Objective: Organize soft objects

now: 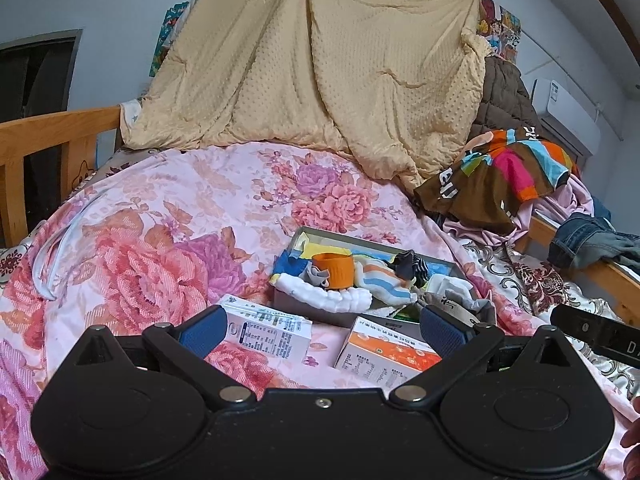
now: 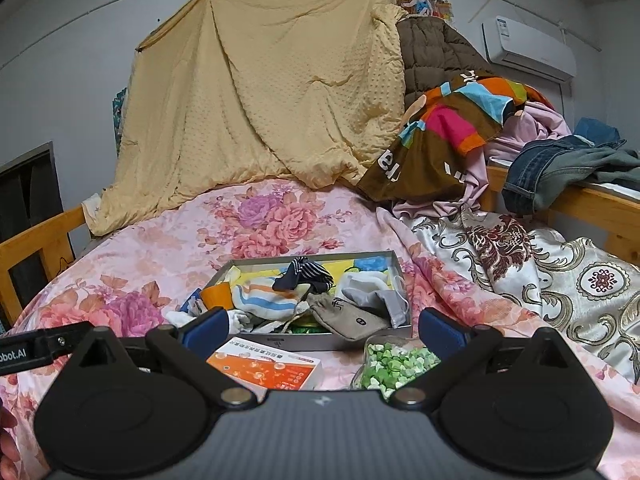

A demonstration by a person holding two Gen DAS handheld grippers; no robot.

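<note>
Jaws: both the left gripper [image 1: 320, 330] and right gripper [image 2: 322, 330] stand wide and hold nothing, hovering just short of the grey box [image 2: 394, 264] on the bed [image 1: 132, 240].
Soft things: striped sock [image 2: 264, 300], dark striped cloth [image 2: 306, 274] and grey pouch [image 2: 352, 318] are heaped in the box; the pouch droops over its front wall.
Hard things mixed in: orange cup [image 1: 334, 270] sits among the cloths.
Risk, snagging: pulling one cloth could drag its neighbours or tip the cup, since they overlap.
Risk, obstacles: orange carton [image 2: 266, 370], white carton [image 1: 266, 332] and the container of green pieces [image 2: 394, 364] lie just before the box; a low reach could knock them.
Risk, footing: the quilt yields, so the box may slide.
</note>
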